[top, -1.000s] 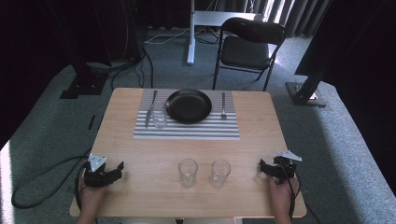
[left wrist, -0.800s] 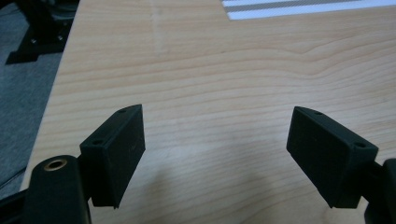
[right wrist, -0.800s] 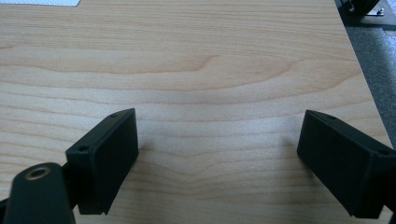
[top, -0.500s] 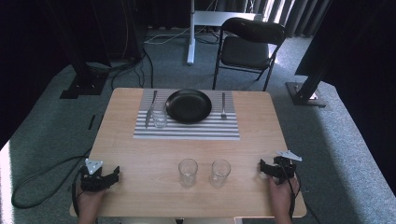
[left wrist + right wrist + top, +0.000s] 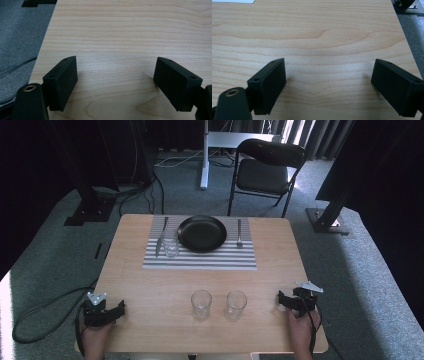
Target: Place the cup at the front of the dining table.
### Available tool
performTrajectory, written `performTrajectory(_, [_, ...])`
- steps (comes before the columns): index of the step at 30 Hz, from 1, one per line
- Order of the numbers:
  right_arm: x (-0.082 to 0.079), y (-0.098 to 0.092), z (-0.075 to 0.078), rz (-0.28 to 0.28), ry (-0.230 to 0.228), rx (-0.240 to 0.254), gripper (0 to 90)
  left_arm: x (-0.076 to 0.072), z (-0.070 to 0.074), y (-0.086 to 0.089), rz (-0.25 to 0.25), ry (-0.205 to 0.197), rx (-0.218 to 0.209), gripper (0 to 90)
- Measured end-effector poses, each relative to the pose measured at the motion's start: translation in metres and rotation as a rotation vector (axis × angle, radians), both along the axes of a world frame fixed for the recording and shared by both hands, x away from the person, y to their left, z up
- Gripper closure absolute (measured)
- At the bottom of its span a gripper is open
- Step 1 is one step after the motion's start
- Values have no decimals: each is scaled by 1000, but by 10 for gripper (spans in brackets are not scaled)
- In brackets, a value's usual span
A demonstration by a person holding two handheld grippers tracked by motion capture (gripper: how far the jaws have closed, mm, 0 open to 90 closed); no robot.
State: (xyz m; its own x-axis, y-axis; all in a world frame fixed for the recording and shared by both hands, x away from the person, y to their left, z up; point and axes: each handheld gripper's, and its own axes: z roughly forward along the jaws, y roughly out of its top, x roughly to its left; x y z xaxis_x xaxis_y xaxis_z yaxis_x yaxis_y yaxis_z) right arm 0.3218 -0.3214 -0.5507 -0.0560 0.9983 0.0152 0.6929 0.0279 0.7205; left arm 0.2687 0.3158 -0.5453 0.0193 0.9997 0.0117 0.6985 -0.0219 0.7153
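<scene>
Wood table (image 5: 150, 285) bare under both grippers: left gripper (image 5: 119, 308) and right gripper (image 5: 281, 298) have jaws apart, nothing held. 2 glasses (image 5: 201, 304) (image 5: 235, 304) stand close together between them. Risk: reaching for 1 knocks the other, or clear glass slips.

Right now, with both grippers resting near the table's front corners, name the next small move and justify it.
Probably slide the right gripper left toward the nearer empty glass. Its jaws stand open with bare wood between them, the glass stands upright close beside it, and a second glass waits further left. The left gripper is also open and holds nothing.
</scene>
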Motion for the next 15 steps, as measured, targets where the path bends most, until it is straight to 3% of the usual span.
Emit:
performTrajectory(3, [0,0,0,0,0,0,120,4,-1,-3,-25,17,0,110])
performTrajectory(8, [0,0,0,0,0,0,120,6,-1,-4,-10,22,0,100])
performTrajectory(9, [0,0,0,0,0,0,120,8,-1,-4,-10,36,0,79])
performTrajectory(10, [0,0,0,0,0,0,120,9,-2,-5,-14,44,-1,0])
performTrajectory(15, [0,0,0,0,0,0,120,11,-2,-5,-27,45,0,0])
